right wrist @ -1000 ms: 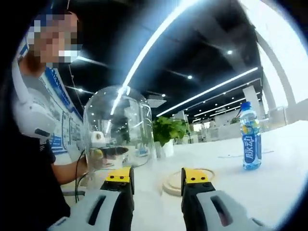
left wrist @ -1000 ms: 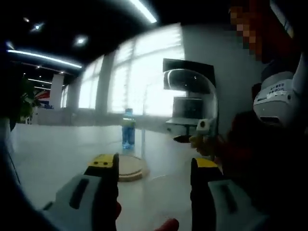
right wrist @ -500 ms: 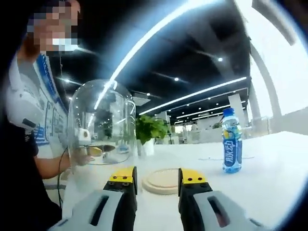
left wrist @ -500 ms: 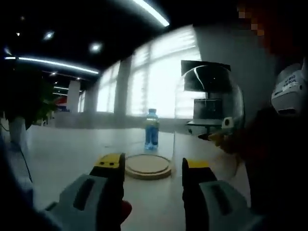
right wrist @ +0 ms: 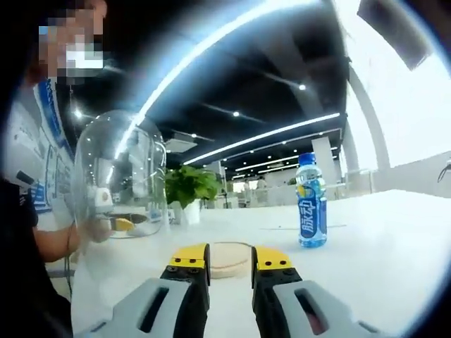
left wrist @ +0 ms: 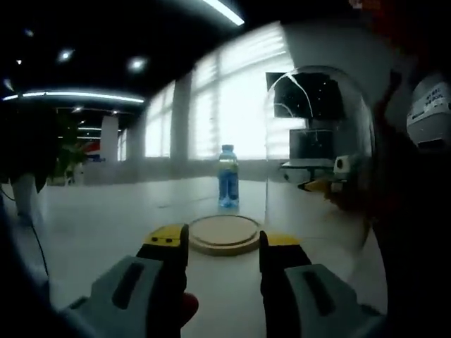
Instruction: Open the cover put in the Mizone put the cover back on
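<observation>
A: Two steps are left. The clear glass cover [right wrist: 120,176] is off the round wooden base [left wrist: 224,234] and hangs in the air, with a hand [right wrist: 95,229] inside it.

B: Where is the Mizone [right wrist: 311,203]?

A: Standing on the smooth white counter [right wrist: 366,260], at two o'clock from the right tongs [right wrist: 230,256]. The blue plastic bottle needs a grab next.

B: The tongs?

A: The right tongs and the left tongs [left wrist: 223,239] are both apart, holding nothing.
</observation>
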Demonstrator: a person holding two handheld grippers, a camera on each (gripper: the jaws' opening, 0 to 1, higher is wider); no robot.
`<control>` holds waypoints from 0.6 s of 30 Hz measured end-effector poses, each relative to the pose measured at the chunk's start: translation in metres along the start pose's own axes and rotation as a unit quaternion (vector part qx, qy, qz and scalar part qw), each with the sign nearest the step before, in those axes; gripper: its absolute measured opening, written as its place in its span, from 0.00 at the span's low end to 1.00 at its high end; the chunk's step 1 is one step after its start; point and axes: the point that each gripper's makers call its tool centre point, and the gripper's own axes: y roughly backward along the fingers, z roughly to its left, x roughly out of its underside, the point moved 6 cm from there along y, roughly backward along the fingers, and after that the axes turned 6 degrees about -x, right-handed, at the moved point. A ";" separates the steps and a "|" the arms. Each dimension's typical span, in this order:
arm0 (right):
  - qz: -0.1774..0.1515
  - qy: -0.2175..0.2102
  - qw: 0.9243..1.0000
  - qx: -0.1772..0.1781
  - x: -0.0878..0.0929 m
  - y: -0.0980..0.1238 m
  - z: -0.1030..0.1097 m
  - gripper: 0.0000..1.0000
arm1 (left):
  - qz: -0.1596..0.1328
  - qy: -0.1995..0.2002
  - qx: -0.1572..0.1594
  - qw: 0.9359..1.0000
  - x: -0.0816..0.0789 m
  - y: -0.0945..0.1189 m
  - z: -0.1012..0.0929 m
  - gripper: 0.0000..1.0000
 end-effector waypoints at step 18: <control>0.074 0.036 0.995 0.055 0.025 -0.002 -0.007 0.17 | 0.059 -0.024 -0.059 0.996 0.039 0.011 0.008 0.33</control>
